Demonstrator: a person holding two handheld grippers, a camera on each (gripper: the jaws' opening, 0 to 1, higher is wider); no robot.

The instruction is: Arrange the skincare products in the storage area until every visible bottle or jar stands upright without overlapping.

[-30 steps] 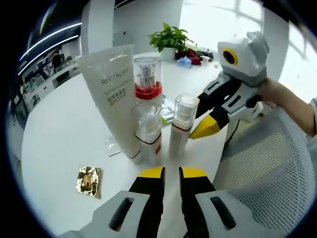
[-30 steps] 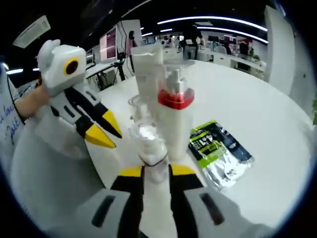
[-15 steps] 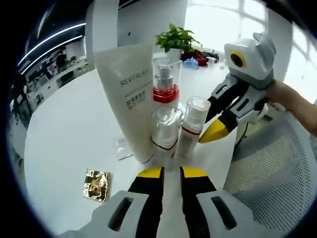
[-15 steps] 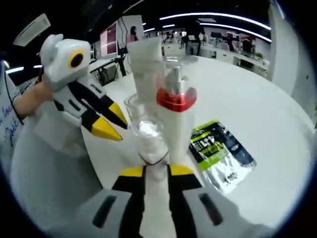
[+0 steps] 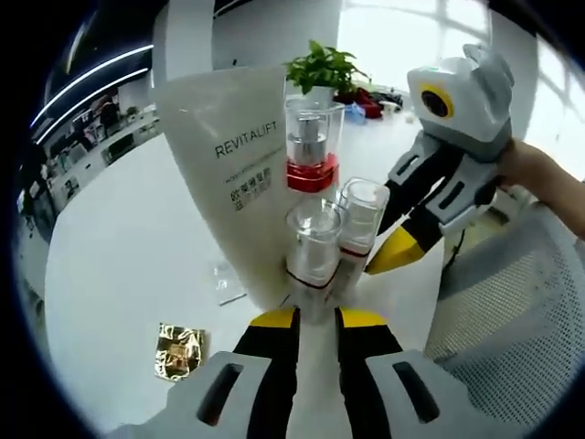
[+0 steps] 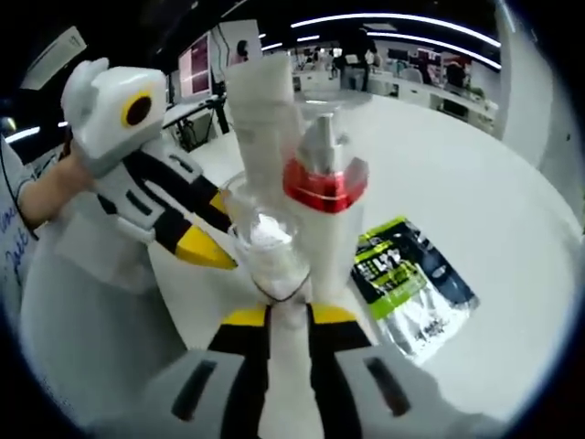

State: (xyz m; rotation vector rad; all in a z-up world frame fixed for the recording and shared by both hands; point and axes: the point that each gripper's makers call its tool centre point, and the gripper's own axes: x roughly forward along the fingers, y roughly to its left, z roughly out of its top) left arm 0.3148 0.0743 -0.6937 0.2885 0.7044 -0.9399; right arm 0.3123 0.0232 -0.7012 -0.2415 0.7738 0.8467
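Four products stand close together on the white table (image 5: pixel 110 247). They are a big white REVITALIFT tube (image 5: pixel 233 174) (image 6: pixel 260 101), a tall pump bottle with a red band (image 5: pixel 313 151) (image 6: pixel 324 197) and two small clear-capped bottles. My right gripper (image 6: pixel 286 315) (image 5: pixel 388 242) is shut on the small bottle on the right (image 5: pixel 359 224) (image 6: pixel 270 251), which is upright. My left gripper (image 5: pixel 316 320) (image 6: pixel 215 245) has its jaws close together, with its tips at the foot of the front small bottle (image 5: pixel 313 256) (image 6: pixel 239 194). Whether they touch it is unclear.
A green and black sachet (image 6: pixel 407 283) lies flat to the right of the pump bottle. A gold sachet (image 5: pixel 178 347) and a clear one (image 5: pixel 224 279) lie left of the tube. A mesh chair back (image 5: pixel 512 302) stands at the table edge, a potted plant (image 5: pixel 320 69) at the far side.
My left gripper has closed in on the cluster, so the bottles and tube loom larger. The right gripper stays shut on its small bottle, close against the pump bottle.
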